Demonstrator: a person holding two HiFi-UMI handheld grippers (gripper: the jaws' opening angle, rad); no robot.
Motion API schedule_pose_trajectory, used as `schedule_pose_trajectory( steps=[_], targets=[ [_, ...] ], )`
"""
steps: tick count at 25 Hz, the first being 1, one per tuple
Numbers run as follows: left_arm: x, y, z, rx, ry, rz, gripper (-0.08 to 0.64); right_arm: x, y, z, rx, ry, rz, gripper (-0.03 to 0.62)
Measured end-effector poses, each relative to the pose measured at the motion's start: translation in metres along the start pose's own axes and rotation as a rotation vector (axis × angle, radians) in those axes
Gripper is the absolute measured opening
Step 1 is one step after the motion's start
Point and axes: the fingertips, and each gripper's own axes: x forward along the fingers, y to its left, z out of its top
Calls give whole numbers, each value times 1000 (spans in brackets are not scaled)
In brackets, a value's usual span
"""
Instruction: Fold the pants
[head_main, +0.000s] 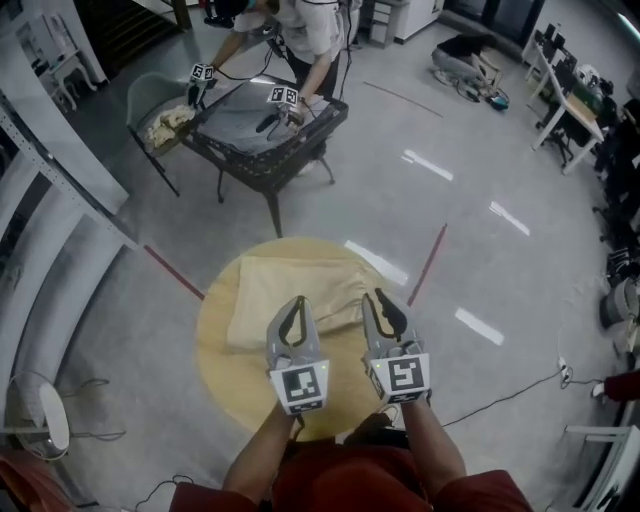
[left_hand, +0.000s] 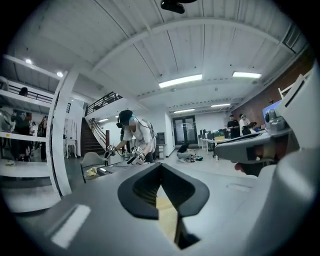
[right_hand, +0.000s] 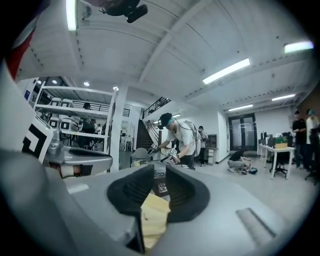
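Head view: the folded beige pants (head_main: 300, 285) lie flat on the round tabletop (head_main: 225, 370), beneath the tips of the left tongs (head_main: 297, 300) and right tongs (head_main: 380, 297).

Left gripper view: these tongs are closed and empty, with cloth below.

Right gripper view: the tongs stand narrowly apart, and the pants seem to lie beneath them, unpinched.

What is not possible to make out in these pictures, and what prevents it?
- Head view: the left gripper and right gripper cover the near edge of the folded beige pants.
- Left gripper view: its own body hides everything below except a beige strip; pants or round wooden table, unclear.
- Head view: what lies on the far black table is too small to name.
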Motion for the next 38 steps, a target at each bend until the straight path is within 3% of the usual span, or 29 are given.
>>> schedule_pose_trajectory(
  steps=[4,14,22,32,38],
  targets=[
    [-4,-44,19,3,-43,-17,6,-31,-28,5,6,-29,-18,2],
    [-14,-196,76,-14,-141,-42,6,-133,-154,15,21,-73,-81,0],
    [-24,-292,99,-13,-152,-58,6,-196,-234,14,8,-115,-93,0],
    [-2,-316,109,10,-173,-66,6,-188,-252,27,-30,-157,-71,0],
    [40,-288,107,-25,-181,25,6,-133,-262,31,-63,-146,3,0]
  ],
)
